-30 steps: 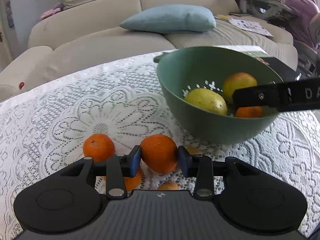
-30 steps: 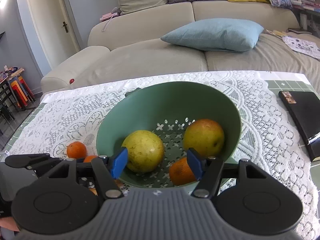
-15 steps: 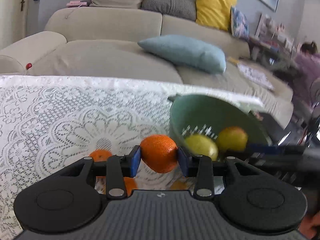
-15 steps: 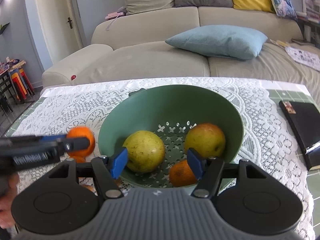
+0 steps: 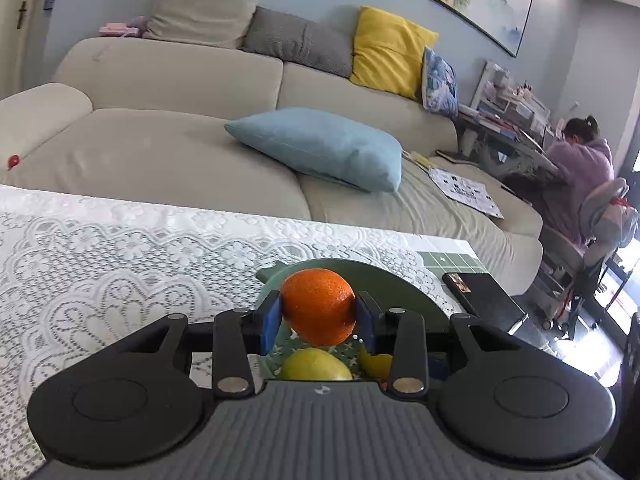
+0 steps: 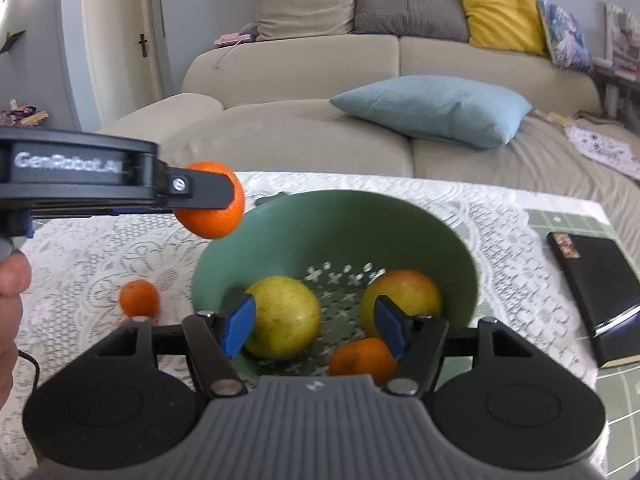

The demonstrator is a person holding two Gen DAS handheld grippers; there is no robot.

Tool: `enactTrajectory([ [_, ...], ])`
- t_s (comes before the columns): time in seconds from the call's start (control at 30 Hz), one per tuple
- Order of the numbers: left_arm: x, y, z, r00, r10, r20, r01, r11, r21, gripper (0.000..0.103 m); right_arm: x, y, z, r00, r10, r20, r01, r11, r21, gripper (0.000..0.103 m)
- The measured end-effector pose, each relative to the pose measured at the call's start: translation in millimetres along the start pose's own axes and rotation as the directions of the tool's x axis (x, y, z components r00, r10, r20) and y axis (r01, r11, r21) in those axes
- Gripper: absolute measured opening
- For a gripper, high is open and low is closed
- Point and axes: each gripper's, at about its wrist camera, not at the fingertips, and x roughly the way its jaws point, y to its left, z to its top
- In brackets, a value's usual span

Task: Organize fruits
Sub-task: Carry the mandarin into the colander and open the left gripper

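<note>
Lace-covered table (image 6: 500, 216) carries a green colander bowl (image 6: 448, 248) near its middle, a black book (image 6: 592, 280) well apart on the right near the table edge, sofa behind. Bowl holds 3 fruits: a yellow-green apple (image 6: 284, 316), a reddish-yellow apple (image 6: 404, 292), a small orange (image 6: 360, 356) at the near wall. 1 loose orange (image 6: 140, 298) sits on the lace just left of the bowl. Left gripper (image 5: 316, 316) is clamped narrow on the held orange (image 5: 318, 306), raised off the table and hanging above the bowl's left rim, not yet over the middle. Right gripper (image 6: 316, 328) stands half wide, nothing between the pads, hovering at the bowl's near rim. Likely step: carry and drop into the bowl. Risks: release this near the rim could send the orange bouncing off the wall onto the lace and rolling toward the table edge; a drop from this height could knock the apples or bruise fruit; grip is only on 2 sides of a round skin, so a tilt may let it slip early. The 2 grippers are near each other above the bowl, so a clash is possible. Open room: bare perforated floor between the 2 apples, clear lace on the left, free air above the bowl.
</note>
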Motion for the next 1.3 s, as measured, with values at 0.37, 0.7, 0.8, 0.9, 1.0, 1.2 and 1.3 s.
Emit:
enactTrajectory([
  [0.37,29.6,-2.1,-9.9,0.997,0.052,-0.063,-0.049,0.998,0.046,0.044,4.2,-4.0,-3.0,0.999,-0.047,-0.006,0.047,0.999,-0.023,0.064],
  [0.7,43.2,-3.8,-17.5,0.991,0.081,-0.102,-0.072,0.993,0.091,0.045,8.6,0.4,-2.6,0.999,-0.041,-0.017,0.04,0.999,-0.033,0.068],
  [0.8,43.1,-2.9,-17.2,0.992,0.079,-0.101,-0.07,0.993,0.095,0.045,10.2,0.9,-2.4,0.999,-0.039,-0.021,0.038,0.999,-0.034,0.068],
  [0.9,43.8,0.2,-16.5,0.992,0.078,-0.099,-0.07,0.993,0.091,0.046,11.1,2.8,-2.4,0.999,-0.036,-0.027,0.035,0.999,-0.037,0.068],
  [1.0,43.8,0.8,-16.2,0.992,0.077,-0.1,-0.068,0.994,0.09,0.046,11.3,3.6,-2.1,0.999,-0.039,-0.029,0.037,0.998,-0.04,0.068],
  [1.2,40.4,0.9,-17.2,0.992,0.085,-0.095,-0.075,0.992,0.105,0.047,11.9,3.9,-1.4,0.999,-0.039,-0.038,0.037,0.999,-0.038,0.069],
  [1.3,41.2,2.7,-18.9,0.991,0.08,-0.105,-0.069,0.992,0.103,0.047,11.9,5.4,-1.4,0.999,-0.035,-0.041,0.033,0.999,-0.042,0.075],
])
